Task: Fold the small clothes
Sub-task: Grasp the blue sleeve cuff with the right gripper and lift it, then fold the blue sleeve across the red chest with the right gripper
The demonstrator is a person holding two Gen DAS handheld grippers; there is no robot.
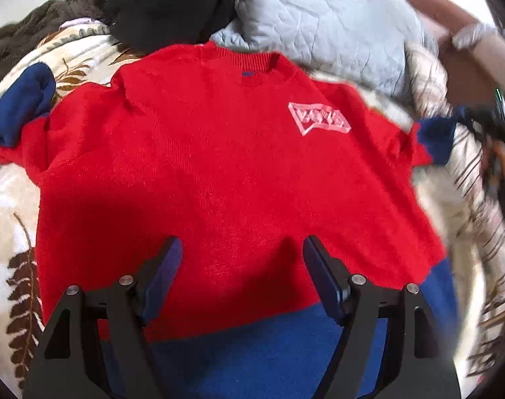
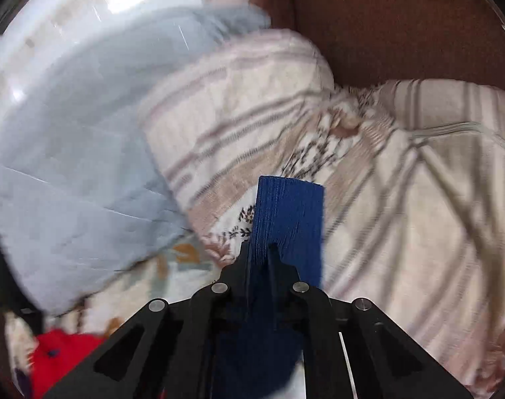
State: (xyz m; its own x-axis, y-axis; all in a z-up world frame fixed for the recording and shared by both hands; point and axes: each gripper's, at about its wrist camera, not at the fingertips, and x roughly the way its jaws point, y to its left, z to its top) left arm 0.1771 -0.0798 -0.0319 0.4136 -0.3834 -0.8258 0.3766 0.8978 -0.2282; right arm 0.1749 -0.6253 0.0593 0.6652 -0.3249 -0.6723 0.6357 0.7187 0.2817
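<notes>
Sweater [image 1: 219,166] lies flat on the bed, neck at 12 o'clock, blue hem at 6, long axis straight ahead of our left gripper [image 1: 242,266], whose jaws hang wide over the lower body, gripping nothing. Right gripper [image 2: 269,249] is clamped on the blue cuff [image 2: 289,212] at the sweater's 3 o'clock, so we judge it nearer for the sleeve fold.

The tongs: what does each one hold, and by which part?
Right tongs grip the red sweater by its blue sleeve cuff. Left tongs hold nothing.

The red sweater [image 1: 219,166] bears a pink logo [image 1: 319,119], its lettering unreadable.
</notes>
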